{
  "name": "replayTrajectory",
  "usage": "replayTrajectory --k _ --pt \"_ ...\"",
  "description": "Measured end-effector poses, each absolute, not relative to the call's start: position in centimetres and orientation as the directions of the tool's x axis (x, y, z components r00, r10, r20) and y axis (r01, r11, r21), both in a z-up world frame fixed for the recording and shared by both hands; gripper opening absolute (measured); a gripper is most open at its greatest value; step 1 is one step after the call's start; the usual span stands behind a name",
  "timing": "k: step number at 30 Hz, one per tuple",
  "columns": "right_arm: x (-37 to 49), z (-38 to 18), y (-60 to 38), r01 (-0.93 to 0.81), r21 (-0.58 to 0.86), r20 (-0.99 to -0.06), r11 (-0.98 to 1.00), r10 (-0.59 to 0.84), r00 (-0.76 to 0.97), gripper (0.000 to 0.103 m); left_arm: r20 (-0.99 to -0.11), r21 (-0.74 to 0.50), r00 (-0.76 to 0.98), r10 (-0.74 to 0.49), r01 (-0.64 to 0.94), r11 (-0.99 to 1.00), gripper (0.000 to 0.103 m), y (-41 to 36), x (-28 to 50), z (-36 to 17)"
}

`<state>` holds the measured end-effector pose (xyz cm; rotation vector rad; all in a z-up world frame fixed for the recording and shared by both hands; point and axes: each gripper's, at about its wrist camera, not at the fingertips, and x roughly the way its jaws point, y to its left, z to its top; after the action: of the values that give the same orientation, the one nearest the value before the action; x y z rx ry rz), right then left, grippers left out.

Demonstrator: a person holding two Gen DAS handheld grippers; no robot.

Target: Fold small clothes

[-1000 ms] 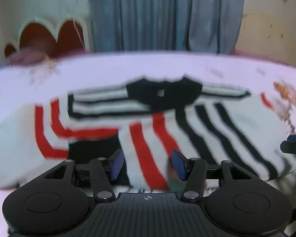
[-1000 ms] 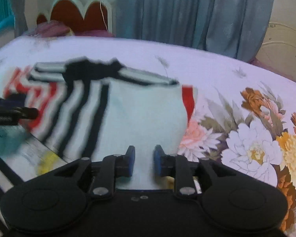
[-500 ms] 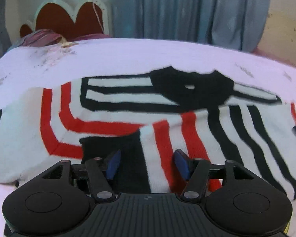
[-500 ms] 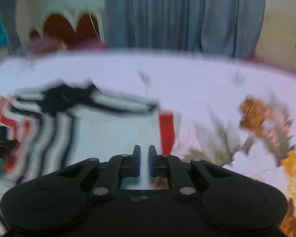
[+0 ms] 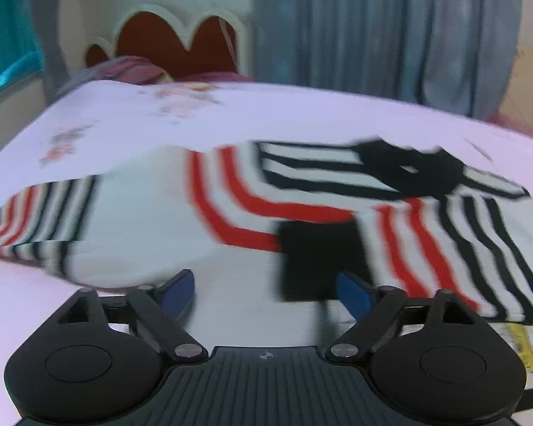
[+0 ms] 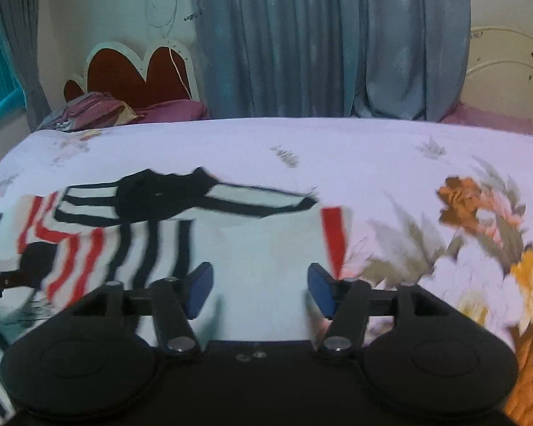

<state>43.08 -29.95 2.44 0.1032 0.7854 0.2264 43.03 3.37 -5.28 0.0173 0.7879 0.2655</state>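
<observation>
The white knit garment with red and black stripes (image 5: 302, 213) lies spread flat on the pale floral bedsheet (image 6: 373, 149), black collar away from the cameras. The right gripper (image 6: 261, 289), pinched together over the hem half a second ago, now stands spread wide with white cloth between its blue pads. The left gripper (image 5: 266, 291) has slid leftward, spread as before. Only the left view shows the striped sleeve (image 5: 42, 220); only the right shows the orange flower print (image 6: 479, 206).
</observation>
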Motion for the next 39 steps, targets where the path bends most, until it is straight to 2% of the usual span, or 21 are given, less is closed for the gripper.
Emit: replayTrajectory --k 4,6,8,13,20,22,23,24,25,26,28,31,33,39 --pt "41.5 3.3 -28.2 -0.123 0.171 -0.695 0.978 0.208 0.688 0.043 -0.676 0.033 0.687 0.266 -0.333 0.942 0.086 10.9 40.6 -4.7" --pt "41.2 3.3 -27.6 -0.076 0.158 -0.711 0.985 0.166 0.684 0.043 -0.668 -0.028 0.689 0.282 -0.401 0.916 0.067 15.9 39.1 -4.6" --pt "40.9 3.5 -26.8 -0.03 0.157 -0.723 0.987 0.136 0.677 0.043 -0.663 -0.09 0.688 0.294 -0.463 0.882 0.059 20.6 38.0 -4.6" --pt "40.0 4.0 -23.5 0.016 0.109 -0.734 0.994 0.069 0.675 0.043 -0.664 -0.303 0.688 0.294 -0.607 0.735 0.059 32.6 35.7 -5.2" --pt "39.8 4.8 -20.5 0.101 0.11 -0.74 0.989 0.014 0.672 0.043 -0.619 -0.531 0.757 0.21 -0.601 0.598 0.059 40.2 36.3 -7.7" --pt "39.7 5.0 -20.0 0.109 0.094 -0.742 0.99 -0.003 0.67 0.043 -0.601 -0.574 0.771 0.211 -0.6 0.558 0.057 41.3 36.6 -8.1" --pt "39.7 5.1 -19.8 0.112 0.088 -0.743 0.99 -0.01 0.67 0.043 -0.595 -0.593 0.775 0.214 -0.603 0.533 0.049 41.6 36.7 -8.5" --pt "39.7 5.2 -19.7 0.114 0.083 -0.743 0.99 -0.014 0.669 0.043 -0.593 -0.609 0.775 0.217 -0.609 0.509 0.035 42.1 36.8 -8.8" --pt "39.7 5.4 -19.6 0.115 0.077 -0.743 0.99 -0.02 0.669 0.043 -0.591 -0.627 0.777 0.216 -0.611 0.483 0.026 42.6 37.0 -9.3" --pt "39.7 5.5 -19.5 0.117 0.072 -0.742 0.991 -0.025 0.67 0.043 -0.599 -0.638 0.773 0.211 -0.619 0.458 0.005 43.0 37.4 -9.8" --pt "39.7 5.5 -19.6 0.122 0.069 -0.742 0.99 -0.031 0.669 0.043 -0.596 -0.664 0.778 0.199 -0.617 0.423 0.004 43.3 37.8 -10.4" --pt "39.9 5.4 -19.7 0.126 0.063 -0.744 0.99 -0.037 0.667 0.043 -0.557 -0.643 0.806 0.2 -0.571 0.51 0.004 41.2 39.0 -8.7" --pt "39.9 5.3 -19.8 0.122 0.071 -0.741 0.99 -0.03 0.67 0.043 -0.512 -0.621 0.847 0.141 -0.478 0.621 0.004 38.1 40.7 -6.8" --pt "40.2 4.9 -20.2 0.106 0.11 -0.732 0.988 0.009 0.681 0.043 -0.479 -0.497 0.874 -0.075 -0.2 0.845 0.004 25.2 46.1 -2.1"
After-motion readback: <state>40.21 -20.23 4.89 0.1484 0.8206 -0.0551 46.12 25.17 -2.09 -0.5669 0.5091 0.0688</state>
